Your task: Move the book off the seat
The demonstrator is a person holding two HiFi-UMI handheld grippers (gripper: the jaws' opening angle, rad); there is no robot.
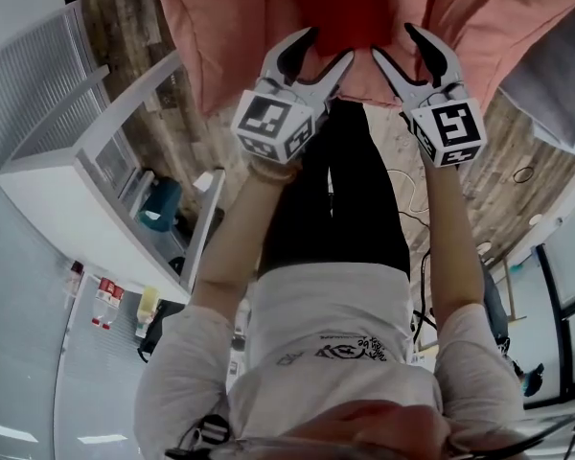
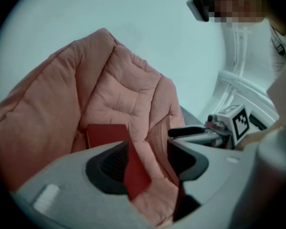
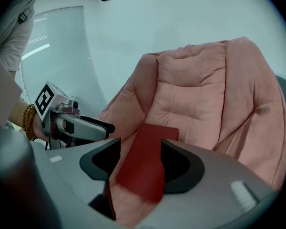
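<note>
A red book (image 1: pixel 328 3) lies in the hollow of the pink padded seat (image 1: pixel 220 27), which fills the top of the head view. My left gripper (image 1: pixel 331 44) and right gripper (image 1: pixel 393 40) reach side by side to the seat's front edge, just below the book. In the left gripper view the book (image 2: pixel 105 135) runs toward me between the open jaws of the left gripper (image 2: pixel 150 161). In the right gripper view the book (image 3: pixel 148 161) lies in the gap of the open right gripper (image 3: pixel 140 163). No pad visibly presses on it.
A white shelf unit (image 1: pixel 86 161) with a teal object (image 1: pixel 161 204) stands to my left. Cables (image 1: pixel 407 195) trail over the wooden floor by my legs. A grey cushion (image 1: pixel 556 65) sits at the right of the seat.
</note>
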